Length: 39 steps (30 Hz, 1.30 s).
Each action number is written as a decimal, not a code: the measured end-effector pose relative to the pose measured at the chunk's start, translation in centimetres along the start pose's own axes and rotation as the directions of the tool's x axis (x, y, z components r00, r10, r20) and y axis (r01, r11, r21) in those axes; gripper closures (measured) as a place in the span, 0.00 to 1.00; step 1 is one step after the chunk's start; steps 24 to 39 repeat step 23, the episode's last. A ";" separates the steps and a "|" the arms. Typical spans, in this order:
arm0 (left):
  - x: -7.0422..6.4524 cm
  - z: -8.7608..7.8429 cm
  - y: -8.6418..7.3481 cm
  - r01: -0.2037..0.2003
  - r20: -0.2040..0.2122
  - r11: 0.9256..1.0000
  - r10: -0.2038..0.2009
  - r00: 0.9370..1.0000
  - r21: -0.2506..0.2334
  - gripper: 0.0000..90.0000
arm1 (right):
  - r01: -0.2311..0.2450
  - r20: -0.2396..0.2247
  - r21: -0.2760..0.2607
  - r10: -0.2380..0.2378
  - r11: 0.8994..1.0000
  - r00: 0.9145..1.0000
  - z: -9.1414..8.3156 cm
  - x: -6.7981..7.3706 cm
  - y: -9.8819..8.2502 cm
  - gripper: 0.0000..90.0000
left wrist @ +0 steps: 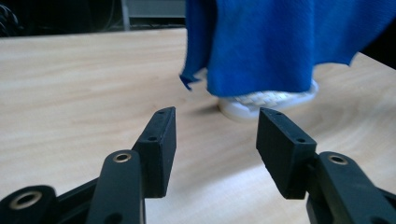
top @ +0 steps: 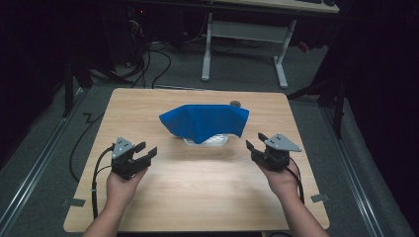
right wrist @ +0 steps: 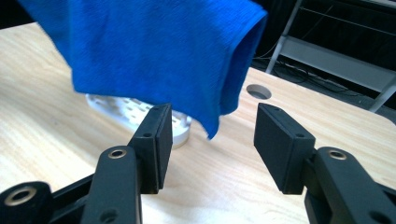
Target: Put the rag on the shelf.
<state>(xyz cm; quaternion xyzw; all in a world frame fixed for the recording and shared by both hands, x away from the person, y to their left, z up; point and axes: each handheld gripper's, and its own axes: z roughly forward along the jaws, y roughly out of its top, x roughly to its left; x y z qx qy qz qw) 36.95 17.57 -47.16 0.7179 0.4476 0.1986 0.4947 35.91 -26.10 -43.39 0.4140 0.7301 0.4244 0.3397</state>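
Note:
A blue cloth [top: 205, 122] is draped over a white perforated basket [top: 213, 140] in the middle of the wooden table [top: 197, 192]. In the left gripper view the cloth [left wrist: 275, 42] hangs down over the basket [left wrist: 261, 102], whose rim shows beneath it. The right gripper view shows the cloth [right wrist: 159, 51] above the basket [right wrist: 135, 114]. My left gripper [top: 146, 151] sits left of the cloth, open, nothing between its jaws. My right gripper [top: 256, 141] sits to the right of the cloth, open and empty too. Both stand apart from the cloth.
A round cable hole [top: 235, 103] lies in the table behind the cloth, also seen as a round hole [right wrist: 258, 91] in the right gripper view. Beyond the table a white desk frame [top: 242, 44] and cables stand on the grey floor.

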 end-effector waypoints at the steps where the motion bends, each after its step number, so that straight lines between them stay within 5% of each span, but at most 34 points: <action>1: -0.2 -0.1 -0.5 0.009 0.012 1.000 -0.009 1.000 0.018 0.53 | -0.004 -0.005 0.000 0.004 1.000 1.000 -0.2 0.2 -0.2 0.52; 5: -1.4 -0.4 -3.6 0.034 0.074 0.995 -0.041 0.996 0.091 0.52 | -0.033 -0.038 0.033 0.034 0.999 0.999 -0.6 1.4 -1.8 0.49; 7: -2.4 -0.5 -5.6 0.013 0.086 0.992 -0.024 0.996 0.129 0.51 | -0.051 -0.061 0.057 0.055 0.997 0.997 -0.7 2.1 -3.0 0.48; 9: -3.1 -0.7 -7.2 0.005 0.102 0.982 -0.025 0.995 0.191 0.52 | -0.066 -0.073 0.082 0.072 0.994 0.995 -0.8 3.0 -4.5 0.47; 13: -4.1 -0.9 -8.1 -0.039 0.110 0.977 0.016 0.994 0.209 0.50 | -0.035 -0.088 0.121 0.046 0.992 0.995 -1.1 5.2 -7.9 0.49; 14: -4.3 -0.5 -8.1 -0.059 0.106 0.970 0.035 0.994 0.237 0.50 | -0.007 -0.097 0.143 0.021 0.990 0.995 -1.1 5.5 -8.3 0.48; 16: -4.4 -0.4 -8.0 -0.073 0.106 0.970 0.050 0.993 0.230 0.49 | 0.033 -0.096 0.132 -0.020 0.991 0.995 -1.2 5.7 -8.1 0.47; 20: -4.2 -0.5 -7.9 -0.055 0.128 0.974 0.027 0.991 0.221 0.49 | 0.011 -0.119 0.165 0.009 0.986 0.993 -0.3 5.6 -8.3 0.47; 39: -4.1 -0.4 -7.9 -0.050 0.129 0.975 0.022 0.991 0.219 0.49 | 0.016 -0.121 0.158 0.003 0.987 0.993 -0.3 5.5 -8.3 0.47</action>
